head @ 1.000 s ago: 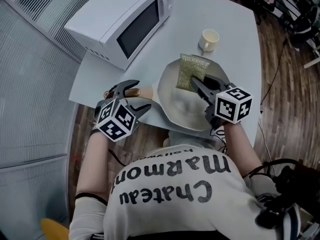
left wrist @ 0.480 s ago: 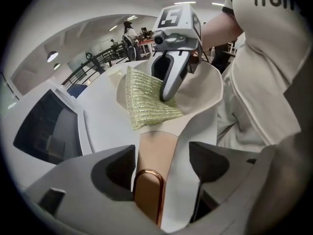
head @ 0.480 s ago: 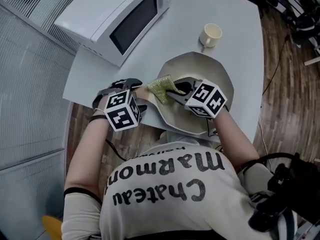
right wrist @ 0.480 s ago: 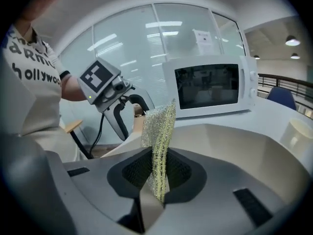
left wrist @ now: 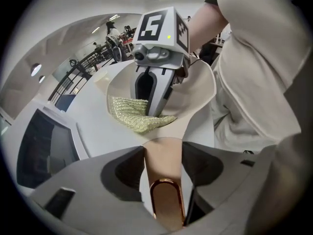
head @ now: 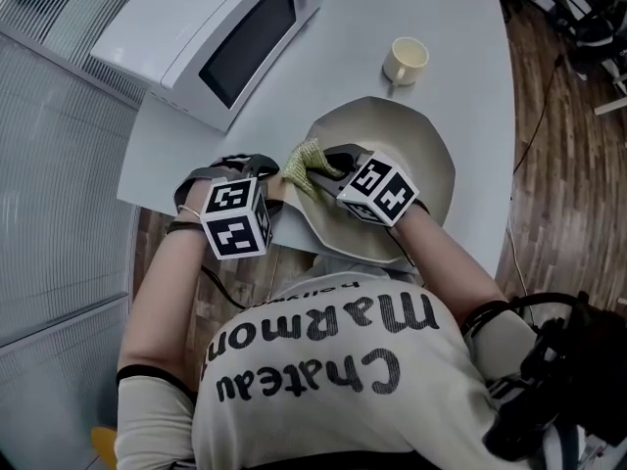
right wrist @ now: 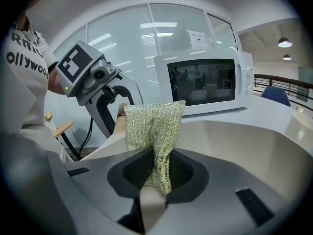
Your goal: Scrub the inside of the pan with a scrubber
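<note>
Scrubber (head: 305, 161) pinched tight in right gripper (head: 323, 171), at left rim of pan (head: 421, 150) by near edge of table (head: 441, 37); jaws of left gripper (head: 257, 170) have just been closing and clamp handle (left wrist: 164, 163) on pan's left

The person wears a cream T-shirt (head: 323, 380) with large dark lettering across it and short sleeves (head: 147, 385) edged in dark trim. The left claw (head: 263, 168) and right claw (head: 318, 169) are grey, each topped by a white cube (head: 235, 218) printed with black squares.
</note>
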A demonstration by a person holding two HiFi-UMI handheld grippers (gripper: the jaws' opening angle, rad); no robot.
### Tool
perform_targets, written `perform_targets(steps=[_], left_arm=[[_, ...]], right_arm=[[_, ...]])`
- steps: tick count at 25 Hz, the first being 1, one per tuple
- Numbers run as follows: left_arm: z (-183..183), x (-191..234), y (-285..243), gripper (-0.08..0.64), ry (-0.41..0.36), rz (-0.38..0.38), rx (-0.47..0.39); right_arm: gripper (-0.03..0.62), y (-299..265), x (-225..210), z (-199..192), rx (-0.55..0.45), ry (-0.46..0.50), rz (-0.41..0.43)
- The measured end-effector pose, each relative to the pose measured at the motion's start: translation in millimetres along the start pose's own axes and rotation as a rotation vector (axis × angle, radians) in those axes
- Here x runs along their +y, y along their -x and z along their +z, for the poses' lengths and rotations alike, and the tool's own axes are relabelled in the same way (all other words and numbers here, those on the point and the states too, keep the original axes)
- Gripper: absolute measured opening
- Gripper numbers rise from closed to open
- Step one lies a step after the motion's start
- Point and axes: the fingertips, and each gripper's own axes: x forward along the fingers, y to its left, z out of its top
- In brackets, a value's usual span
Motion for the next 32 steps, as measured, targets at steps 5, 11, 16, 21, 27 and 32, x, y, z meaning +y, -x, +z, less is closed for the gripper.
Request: perform_targets(steps=[5, 11, 16, 21, 27, 32], left_arm=[[-1, 1, -1, 0.244, -0.022, -0.013, -0.018], [-4, 0, 1, 0.245, -0.057, -0.055, -0.004], [-4, -4, 1, 0.247, -0.076, -0.068, -0.006], [-5, -6, 1, 0.247, -0.103, -0.062, 0.010], [-8, -6, 0, 0.245, -0.115, -0.058, 0.014], [-8, -10, 2, 0.245, -0.105, -0.053, 0.007]], right_arm=[[0.058, -5, -11, 2, 0.018, -0.011, -0.063], [0.058, -5, -42, 2, 0.017, -0.158, -0.194], [0.058, 0, -72, -8, 0.006, -0.364, -0.322], [0.058, 6, -92, -18, -0.017, -0.514, -0.406], [0.060, 22, -124, -41, -0.071, -0.812, -0.527], [0.061, 51, -148, -66, -0.128, -1.005, -0.649]])
